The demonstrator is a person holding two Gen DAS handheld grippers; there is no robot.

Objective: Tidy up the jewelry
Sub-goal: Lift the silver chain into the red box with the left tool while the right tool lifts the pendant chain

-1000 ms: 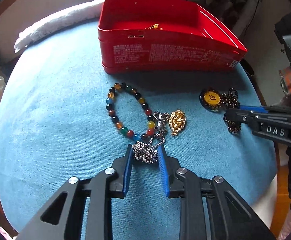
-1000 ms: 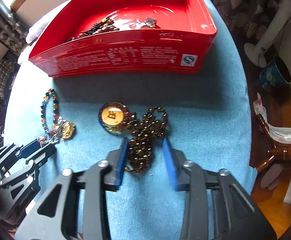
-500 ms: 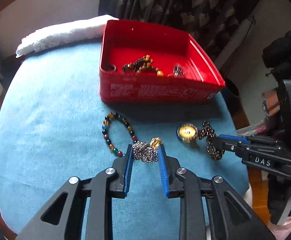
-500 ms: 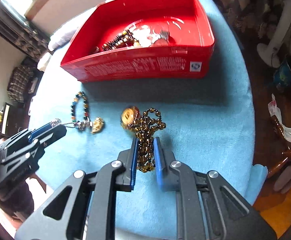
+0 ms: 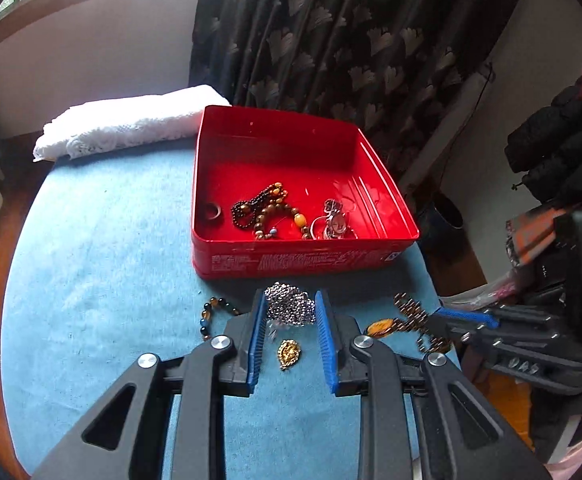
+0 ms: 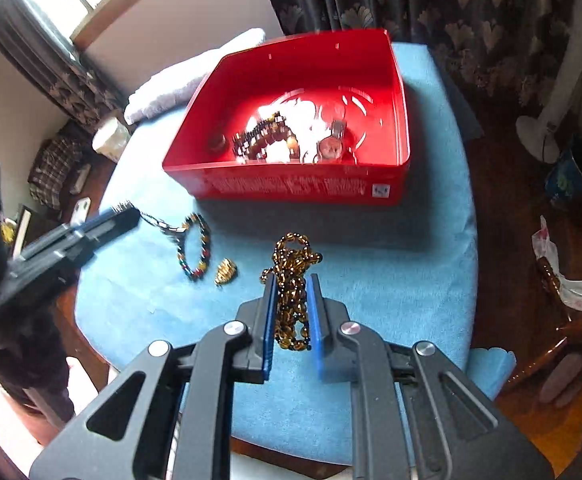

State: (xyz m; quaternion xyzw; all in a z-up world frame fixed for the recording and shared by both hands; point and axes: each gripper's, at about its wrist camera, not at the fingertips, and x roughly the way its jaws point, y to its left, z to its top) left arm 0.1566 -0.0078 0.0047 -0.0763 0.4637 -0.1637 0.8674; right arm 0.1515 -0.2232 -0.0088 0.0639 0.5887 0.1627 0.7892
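White lace cloth [image 5: 131,124] at far edge of blue surface [image 5: 103,264]; dark patterned curtain [image 5: 331,40] behind; blue pot [image 6: 575,176] on floor.

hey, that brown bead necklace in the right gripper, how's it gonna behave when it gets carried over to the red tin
Probably floppy: the brown bead necklace bunches in loose loops between the right gripper pads. Its round pendant hangs free, so it will likely swing. Trailing strands might snag the red tin near wall unless lifted well clear.

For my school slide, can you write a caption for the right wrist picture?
Right tongs pinch a brown bead necklace above the blue cloth, in front of the red box of jewelry.
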